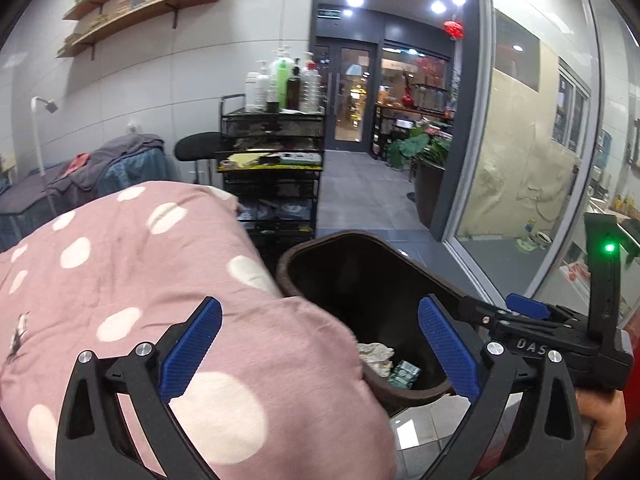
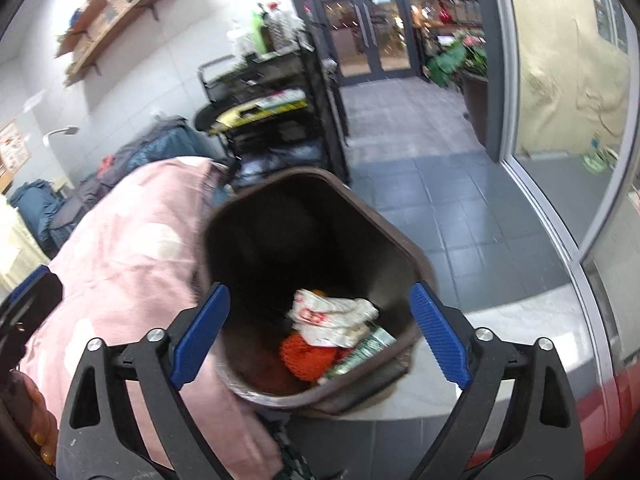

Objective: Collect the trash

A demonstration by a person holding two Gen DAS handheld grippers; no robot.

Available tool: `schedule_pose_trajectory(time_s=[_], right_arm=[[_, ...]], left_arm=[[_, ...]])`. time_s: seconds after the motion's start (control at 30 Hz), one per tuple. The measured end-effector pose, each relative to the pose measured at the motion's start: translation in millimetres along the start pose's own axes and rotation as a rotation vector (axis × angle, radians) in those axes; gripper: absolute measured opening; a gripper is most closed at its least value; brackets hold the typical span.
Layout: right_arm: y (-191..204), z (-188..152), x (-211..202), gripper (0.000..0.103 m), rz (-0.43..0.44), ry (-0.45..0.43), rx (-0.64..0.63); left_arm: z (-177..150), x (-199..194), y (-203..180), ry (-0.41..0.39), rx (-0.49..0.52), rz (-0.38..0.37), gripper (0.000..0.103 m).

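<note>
Fingers (image 2: 440, 336) of both grippers stand spread, empty, above the bin (image 2: 404, 248); inside it, crumpled paper (image 2: 332, 316) looks light, soft; pinch mid-wad.

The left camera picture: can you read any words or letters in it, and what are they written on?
"DAS": raised letters on the black body of the right gripper; more letters may be hidden.
Green packet in the brown trash bin: print too small to read.
Sign above the glass door: too blurred to read.
Bottles on the black cart: labels unreadable.
</note>
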State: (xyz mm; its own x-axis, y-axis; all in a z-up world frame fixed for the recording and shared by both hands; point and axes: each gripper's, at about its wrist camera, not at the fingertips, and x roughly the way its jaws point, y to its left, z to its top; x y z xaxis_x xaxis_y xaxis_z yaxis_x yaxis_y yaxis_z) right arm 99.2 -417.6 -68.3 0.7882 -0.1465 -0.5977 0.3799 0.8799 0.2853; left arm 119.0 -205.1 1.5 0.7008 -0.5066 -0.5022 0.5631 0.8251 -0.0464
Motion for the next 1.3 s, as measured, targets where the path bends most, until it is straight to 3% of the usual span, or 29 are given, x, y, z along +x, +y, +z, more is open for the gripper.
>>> schedule_pose_trajectory(time_s=[0.2,0.53,0.83,1.1,1.3], right_arm=[[48,-6,-19,0.092,0.077,-0.067,-0.081],[123,-34,-63,0.096,0.123,-0.222,-0.272],[166,-72,-103,0.097,0.188,-0.322,-0.386],[177,-87,-122,0.097,0.25,-0.322,-0.384],[178,-91,-129,0.097,0.255,-0.312,-0.387]], left_arm=[[-16,-36,38,-0.044,-0.063,0.133,0.097],[-43,-103,86,-0.123,-0.17,0.347,0.097],[-74,-148,104,-0.173,-0.239,0.517,0.097],[-87,-179,105,-0.235,-0.285,0.593,0.097],[-87,-190,105,-0.257,-0.311,0.6,0.097]])
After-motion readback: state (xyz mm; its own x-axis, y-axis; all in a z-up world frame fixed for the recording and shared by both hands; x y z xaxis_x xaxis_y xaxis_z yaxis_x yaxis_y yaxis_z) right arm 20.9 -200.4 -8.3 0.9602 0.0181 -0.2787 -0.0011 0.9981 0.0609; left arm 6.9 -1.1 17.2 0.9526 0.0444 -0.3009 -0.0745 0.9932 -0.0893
